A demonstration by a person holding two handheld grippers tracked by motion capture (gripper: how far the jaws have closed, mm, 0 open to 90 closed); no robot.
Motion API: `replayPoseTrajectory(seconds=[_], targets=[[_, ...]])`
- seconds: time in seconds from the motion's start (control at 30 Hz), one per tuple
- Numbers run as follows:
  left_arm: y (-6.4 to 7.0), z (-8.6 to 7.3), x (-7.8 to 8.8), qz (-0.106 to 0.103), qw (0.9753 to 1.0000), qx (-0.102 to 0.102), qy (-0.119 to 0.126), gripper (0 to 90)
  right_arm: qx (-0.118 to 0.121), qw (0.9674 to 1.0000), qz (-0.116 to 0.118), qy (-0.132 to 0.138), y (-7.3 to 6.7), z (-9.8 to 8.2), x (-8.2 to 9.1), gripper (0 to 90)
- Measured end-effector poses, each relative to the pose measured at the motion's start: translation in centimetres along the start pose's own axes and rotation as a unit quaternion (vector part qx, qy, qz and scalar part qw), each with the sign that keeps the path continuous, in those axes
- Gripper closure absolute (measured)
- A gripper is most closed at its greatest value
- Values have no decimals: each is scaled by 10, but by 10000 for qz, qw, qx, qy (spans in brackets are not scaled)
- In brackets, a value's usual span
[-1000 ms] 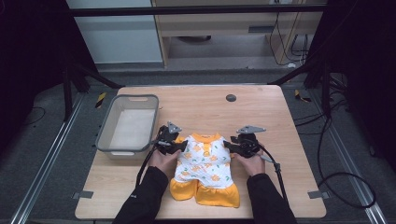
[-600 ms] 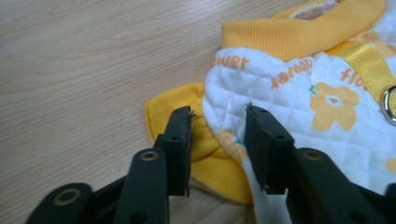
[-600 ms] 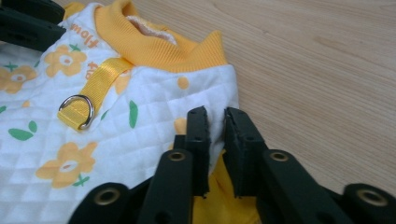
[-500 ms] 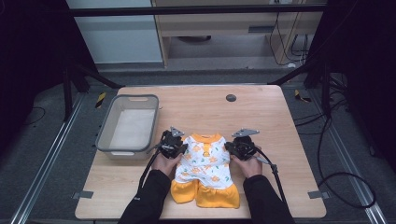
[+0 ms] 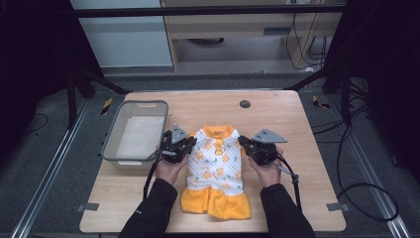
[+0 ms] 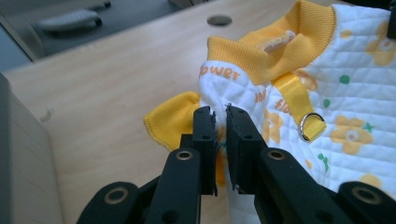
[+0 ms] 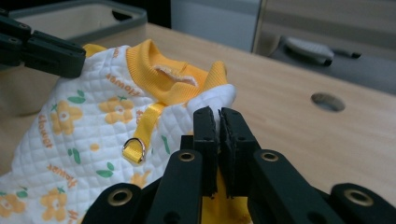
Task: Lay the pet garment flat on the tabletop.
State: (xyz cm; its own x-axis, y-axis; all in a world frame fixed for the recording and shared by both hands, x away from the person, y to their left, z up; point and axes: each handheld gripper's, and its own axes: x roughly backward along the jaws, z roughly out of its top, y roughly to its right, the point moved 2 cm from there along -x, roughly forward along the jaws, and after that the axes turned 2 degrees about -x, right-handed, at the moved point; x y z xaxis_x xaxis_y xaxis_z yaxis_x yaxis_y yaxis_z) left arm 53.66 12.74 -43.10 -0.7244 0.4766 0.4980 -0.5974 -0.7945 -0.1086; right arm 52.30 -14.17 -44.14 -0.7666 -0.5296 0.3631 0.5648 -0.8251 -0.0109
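Tools (image 5: 184, 144) (image 5: 247, 144) grip the dress (image 5: 215, 163); grey bin (image 5: 111, 148) alongside.

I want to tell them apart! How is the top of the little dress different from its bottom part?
The top is white, quilted and printed with orange flowers; the skirt is plain orange. The top has a ribbed orange collar and a strap with a metal ring; no such trim shows on the skirt. The left hand-held gripper and right hand-held gripper pinch the top's shoulders; the skirt lies free on the table. Both belong to one garment.
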Motion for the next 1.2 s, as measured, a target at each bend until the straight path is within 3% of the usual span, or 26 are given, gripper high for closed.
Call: replayPoseTrajectory(seconds=[0.03, 0.13, 0.17, 0.2, 0.27, 0.3, 0.37, 0.47, 0.63, 0.67, 0.77, 0.8, 0.83, 0.93, 0.97, 1.03, 1.2], targets=[[-5, 7, -4, 112, 9999, 52, 71, 821, 47, 9997, -160, 171, 3, 7, -5, 853], [-11, 10, -14, 280, 9995, 163, 28, 812, -3, 9993, -347, 167, 9, 10, -15, 847], [-17, 8, -31, 338, 9984, 372, -243, 753, 23, 9985, -555, -24, 15, 9, -28, 825], [-20, 5, -38, 455, 9973, 384, -426, 690, 43, 9976, -683, -82, 18, 7, -34, 803], [-22, 2, -44, 556, 9963, 415, -517, 570, 36, 9968, -783, -169, 21, 6, -38, 792], [-25, -2, -49, 501, 9947, 625, -642, 532, 3, 9954, -916, -286, 25, 4, -44, 723], [-24, -2, -45, 452, 9956, 576, -591, 509, -106, 9956, -851, -378, 28, 5, -45, 704], [-21, -1, -38, 349, 9967, 517, -521, 500, -43, 9958, -832, -372, 28, 7, -40, 695], [-15, 5, -7, 31, 9987, 433, -263, 466, -24, 9981, -534, -316, 20, 18, -15, 663], [-15, 5, -7, 31, 9987, 433, -263, 467, -24, 9981, -534, -316, 20, 18, -15, 663], [-8, 3, 10, -140, 9993, 192, -281, 465, -15, 9991, -307, -285, 10, 21, 6, 639], [-6, 1, 15, -170, 9994, 110, -268, 465, -15, 9991, -307, -285, 10, 21, 6, 639], [-1, -5, 26, -245, 9993, 14, -274, 465, -58, 9994, -142, -317, 4, 18, 16, 629], [5, -14, 34, -309, 9989, -85, -351, 477, -44, 9993, -22, -380, -4, 12, 26, 618], [10, -24, 42, -343, 9983, -129, -461, 484, -40, 9991, 102, -405, -10, 3, 36, 606], [14, -30, 45, -431, 9979, -92, -465, 488, -56, 9989, 138, -446, -13, -2, 41, 600], [26, -59, 55, -549, 9957, -277, -691, 488, -112, 9963, 467, -712, -25, -33, 57, 562]])
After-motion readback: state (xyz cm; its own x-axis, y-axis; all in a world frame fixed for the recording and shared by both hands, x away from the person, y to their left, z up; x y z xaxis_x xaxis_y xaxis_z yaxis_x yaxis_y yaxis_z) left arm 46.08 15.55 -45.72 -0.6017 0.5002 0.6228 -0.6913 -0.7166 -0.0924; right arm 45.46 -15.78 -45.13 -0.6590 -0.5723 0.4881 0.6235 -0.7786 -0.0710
